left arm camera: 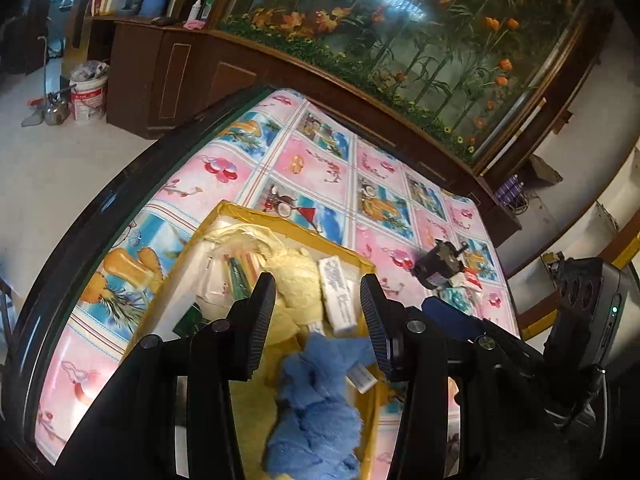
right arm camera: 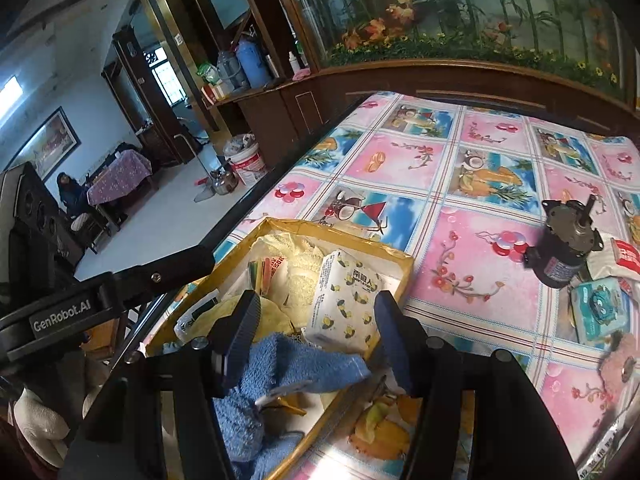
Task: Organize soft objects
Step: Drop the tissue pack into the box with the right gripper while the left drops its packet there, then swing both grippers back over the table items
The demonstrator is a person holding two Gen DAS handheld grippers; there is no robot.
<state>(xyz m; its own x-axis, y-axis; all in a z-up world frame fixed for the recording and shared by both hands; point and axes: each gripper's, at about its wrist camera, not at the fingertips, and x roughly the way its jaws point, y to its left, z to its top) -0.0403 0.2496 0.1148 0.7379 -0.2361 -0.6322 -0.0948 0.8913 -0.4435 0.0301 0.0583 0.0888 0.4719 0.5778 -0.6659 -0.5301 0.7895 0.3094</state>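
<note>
Blue towel [left arm camera: 316,408]: crumpled soft cloth with a white tag, lying in the near end of the box, partly draped over its near wall in the right wrist view [right arm camera: 288,364].
Yellow cloth [left arm camera: 296,280]: pale, fluffy, bunched in the middle of the box behind the blue towel.
Tissue pack [right arm camera: 346,300]: white wrapper with lemon print, leaning against the box's right wall, just behind the blue towel.
Other box contents: white packets and a sachet with coloured stripes [right arm camera: 262,272], toward the far left corner.
Box [left arm camera: 280,216]: shallow carton, rim taped yellow, on the desk near its left edge.
Left claw [left arm camera: 318,308]: released, jaws apart above the box; the blue towel shows between the fingers but the pads do not press on it.
Right claw [right arm camera: 314,330]: released, jaws apart over the box's near right corner; the towel lies below, ungripped.
Desk [right arm camera: 472,236]: glass top over a cloth of pink and blue fruit squares.
Small motor [right arm camera: 560,248]: black, cylindrical, lying on the desk well to the right of the box.
Teal packet [right arm camera: 600,312]: just beside the motor, nearer the camera; a red-and-white packet [right arm camera: 624,258] lies just right of the motor.
Background: dark wooden cabinet [left arm camera: 192,72] carrying a glass tank with artificial flowers; white bucket [left arm camera: 89,94] on the floor.
</note>
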